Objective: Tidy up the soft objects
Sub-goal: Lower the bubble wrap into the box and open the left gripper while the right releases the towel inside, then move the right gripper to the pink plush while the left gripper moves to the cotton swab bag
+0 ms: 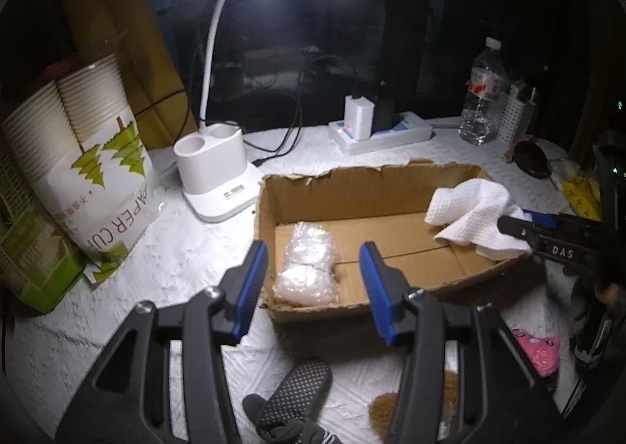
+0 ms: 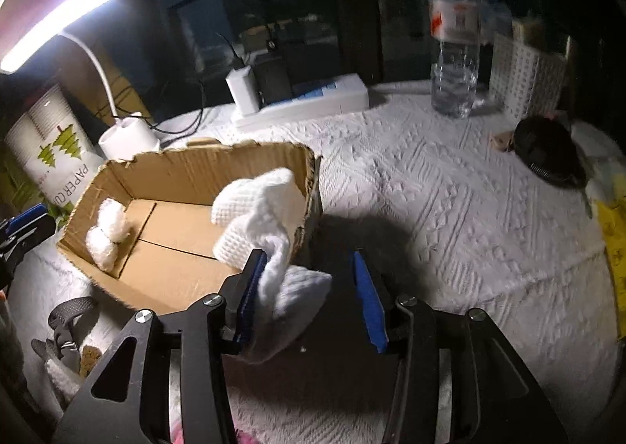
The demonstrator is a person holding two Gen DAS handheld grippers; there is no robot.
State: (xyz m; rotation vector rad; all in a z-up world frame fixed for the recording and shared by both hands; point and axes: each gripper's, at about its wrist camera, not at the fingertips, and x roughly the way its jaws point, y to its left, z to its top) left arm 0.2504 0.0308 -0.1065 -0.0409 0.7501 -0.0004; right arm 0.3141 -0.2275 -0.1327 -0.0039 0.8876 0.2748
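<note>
An open cardboard box (image 1: 364,185) lies on the white textured table cover. Inside at its left end sits a bubble-wrap bundle (image 1: 307,268), also in the right wrist view (image 2: 107,234). A white waffle cloth (image 1: 475,217) drapes over the box's right wall (image 2: 254,217). My left gripper (image 1: 313,283) is open and empty, just above the box's near left corner. My right gripper (image 2: 309,295) is open at the box's right end; the cloth hangs against its left finger (image 2: 250,291). A grey dotted sock (image 1: 297,397), a pink soft item (image 1: 538,352) and a brown piece (image 1: 381,410) lie in front of the box.
A white desk lamp (image 1: 219,174) stands left of the box, with a paper cup pack (image 1: 78,154) further left. A power strip (image 1: 383,130) and a water bottle (image 1: 483,91) stand behind. A white perforated basket (image 2: 526,76) and a dark object (image 2: 547,154) are at the right.
</note>
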